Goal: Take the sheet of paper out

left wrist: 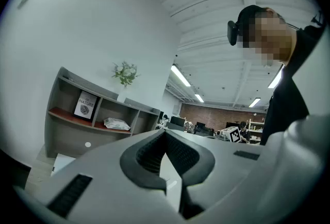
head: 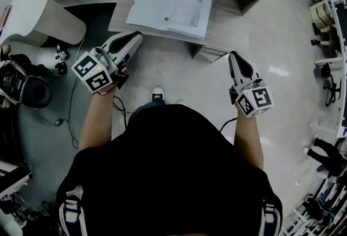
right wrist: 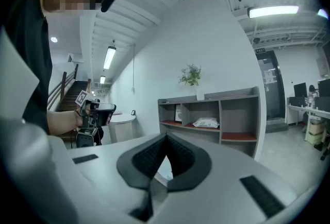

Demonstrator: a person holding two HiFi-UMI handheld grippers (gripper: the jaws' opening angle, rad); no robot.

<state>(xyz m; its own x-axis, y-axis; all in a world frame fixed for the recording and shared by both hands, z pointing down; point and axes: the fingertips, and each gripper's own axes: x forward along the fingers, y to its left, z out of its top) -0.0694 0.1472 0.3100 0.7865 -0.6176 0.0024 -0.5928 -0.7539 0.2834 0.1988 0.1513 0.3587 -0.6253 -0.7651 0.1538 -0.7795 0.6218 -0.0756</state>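
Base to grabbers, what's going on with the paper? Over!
Both shut, empty: left gripper, right gripper, in the air short of the table. Paper in open folder, untouched. Nothing in the way.

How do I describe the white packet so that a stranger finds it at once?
Find the grey shelf by the wall, under the plant. The packet lies in its middle compartment on a red board; unlike the upright picture beside it, it lies flat.

Open-plan office. Grey cubby shelves (right wrist: 216, 120) topped by a potted plant (right wrist: 191, 75) stand against a white wall. Computer monitors (left wrist: 179, 121) sit beneath long ceiling strip lights (left wrist: 180, 76), mid-frame in the left gripper view.
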